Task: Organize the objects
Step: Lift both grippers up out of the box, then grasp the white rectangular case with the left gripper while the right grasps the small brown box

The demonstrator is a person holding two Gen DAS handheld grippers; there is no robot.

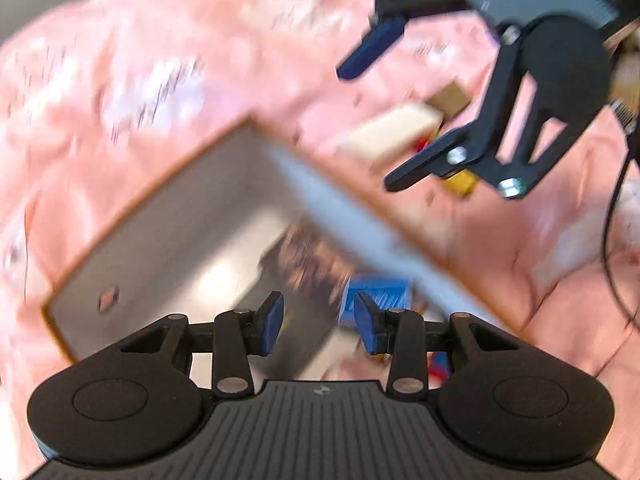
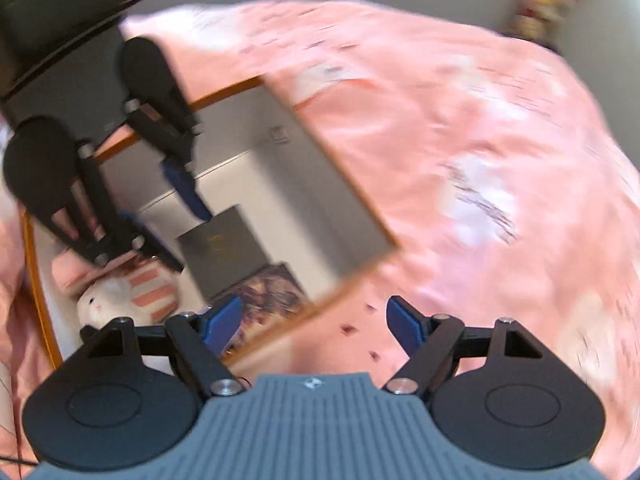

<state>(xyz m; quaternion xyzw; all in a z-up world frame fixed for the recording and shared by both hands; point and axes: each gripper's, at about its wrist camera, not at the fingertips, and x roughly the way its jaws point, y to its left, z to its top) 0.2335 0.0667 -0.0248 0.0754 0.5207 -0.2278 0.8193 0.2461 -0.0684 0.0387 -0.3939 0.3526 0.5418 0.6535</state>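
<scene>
A grey box (image 1: pixel 180 216) with an orange rim lies on a pink bed sheet (image 1: pixel 200 40). My left gripper (image 1: pixel 320 324) hovers over its inside, jaws apart and nothing pinched; a blurred blue item (image 1: pixel 380 292) lies just beyond them. My right gripper (image 1: pixel 366 128) hangs open at the upper right, above a cream block (image 1: pixel 400 124), a brown piece (image 1: pixel 450 96) and a yellow piece (image 1: pixel 460 186) on the sheet. In the right wrist view the right gripper (image 2: pixel 312 326) is open and empty over the box's near corner. The left gripper (image 2: pixel 190 240) reaches into the box (image 2: pixel 320 200).
Inside the box lie a dark book (image 2: pixel 224 240), a patterned card (image 2: pixel 268 296), a white plush rabbit with pink stripes (image 2: pixel 120 296) and a pink item (image 2: pixel 72 272). The pink sheet (image 2: pixel 460 140) spreads right of the box. A black cable (image 1: pixel 612 220) runs at the right.
</scene>
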